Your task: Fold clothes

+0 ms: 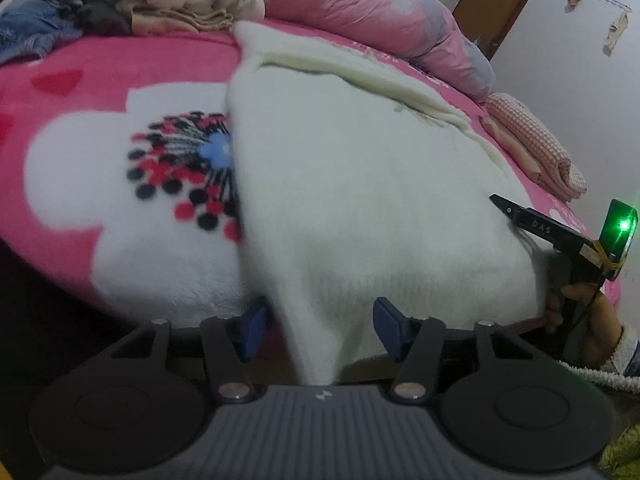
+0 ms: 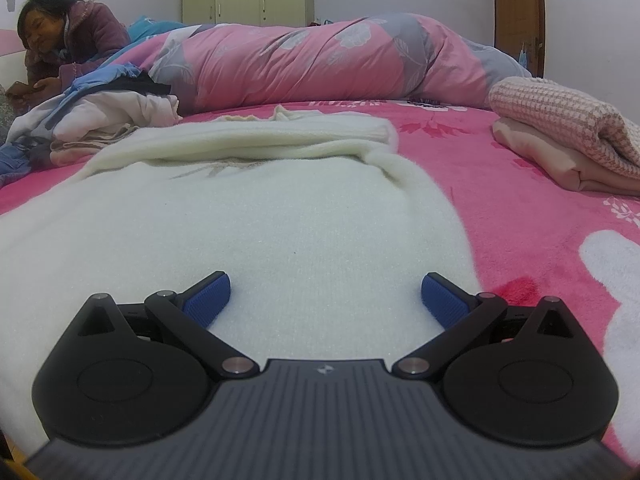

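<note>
A white fuzzy sweater [image 1: 360,184] lies spread on the pink flowered blanket [image 1: 80,92], with a sleeve folded across its far end [image 2: 256,136]. In the left wrist view the sweater's near corner hangs over the bed edge. That corner sits between the blue pads [image 1: 386,320] of my left gripper [image 1: 320,324], which stand apart and do not pinch the cloth. My right gripper [image 2: 326,300] is open low over the sweater's near part, nothing between its pads [image 2: 208,300]. The left wrist view shows it [image 1: 516,220] at the sweater's right edge, held by a hand [image 1: 580,308].
A rolled pink quilt [image 2: 320,64] lies along the far side. Unfolded clothes [image 2: 100,120] are piled at the back left, folded pink checked cloth [image 2: 560,128] at the right. A person [image 2: 68,40] lies at the far left. The bed edge [image 1: 60,272] drops off near me.
</note>
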